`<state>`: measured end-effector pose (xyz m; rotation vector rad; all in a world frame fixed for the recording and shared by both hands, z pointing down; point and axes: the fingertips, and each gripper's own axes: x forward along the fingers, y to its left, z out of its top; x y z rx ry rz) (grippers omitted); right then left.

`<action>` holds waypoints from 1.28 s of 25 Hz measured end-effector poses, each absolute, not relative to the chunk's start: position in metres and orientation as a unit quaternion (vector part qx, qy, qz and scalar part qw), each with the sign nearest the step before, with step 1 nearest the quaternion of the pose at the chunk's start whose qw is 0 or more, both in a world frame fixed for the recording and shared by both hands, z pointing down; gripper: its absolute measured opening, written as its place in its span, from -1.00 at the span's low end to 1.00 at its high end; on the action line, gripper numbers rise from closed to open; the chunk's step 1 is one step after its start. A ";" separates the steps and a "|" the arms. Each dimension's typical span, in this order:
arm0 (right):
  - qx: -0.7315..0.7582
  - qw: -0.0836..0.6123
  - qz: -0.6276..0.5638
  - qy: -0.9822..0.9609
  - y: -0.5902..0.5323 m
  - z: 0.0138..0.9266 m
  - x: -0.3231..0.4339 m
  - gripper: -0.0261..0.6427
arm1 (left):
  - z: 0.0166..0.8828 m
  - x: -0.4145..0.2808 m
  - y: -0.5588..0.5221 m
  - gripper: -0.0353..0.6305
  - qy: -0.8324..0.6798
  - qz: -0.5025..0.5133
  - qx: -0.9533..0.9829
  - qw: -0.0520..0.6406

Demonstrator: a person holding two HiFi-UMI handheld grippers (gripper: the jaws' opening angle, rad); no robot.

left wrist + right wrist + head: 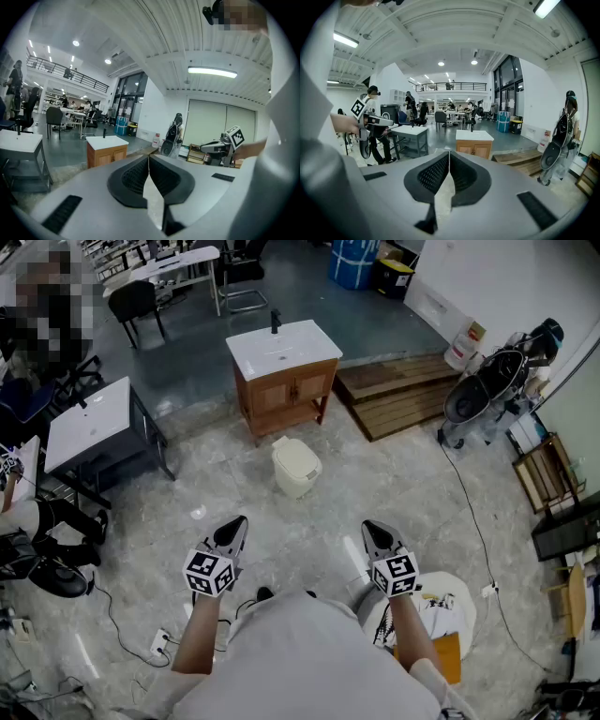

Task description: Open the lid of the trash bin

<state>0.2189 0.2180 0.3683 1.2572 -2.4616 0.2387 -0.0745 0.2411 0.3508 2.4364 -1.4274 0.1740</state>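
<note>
A cream trash bin [296, 466] with its lid down stands on the floor in front of a wooden sink cabinet [284, 381] in the head view. My left gripper [232, 531] and right gripper [375, 535] are held side by side well short of the bin, both shut with nothing between the jaws. In the left gripper view the jaws of the left gripper [149, 158] meet at the tips, and the cabinet [107, 152] shows beyond. The right gripper [449, 154] is likewise shut, facing the cabinet [474, 143]. The bin is hidden in both gripper views.
A grey sink table [90, 427] stands at the left and wooden pallets [405, 392] at the right. A stroller [487, 395] is parked by the right wall. A cable [473, 521] trails across the floor. Another person with a gripper [370, 123] stands to the left.
</note>
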 end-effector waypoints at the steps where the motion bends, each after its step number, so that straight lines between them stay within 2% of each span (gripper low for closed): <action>1: 0.446 0.183 0.084 -0.872 0.218 0.367 0.218 -0.82 | 0.350 -0.075 0.241 -0.84 -0.498 0.061 0.851 0.156; 32: 0.483 0.183 0.089 -0.852 0.233 0.360 0.176 -0.82 | 0.354 -0.114 0.253 -0.84 -0.461 0.064 0.872 0.152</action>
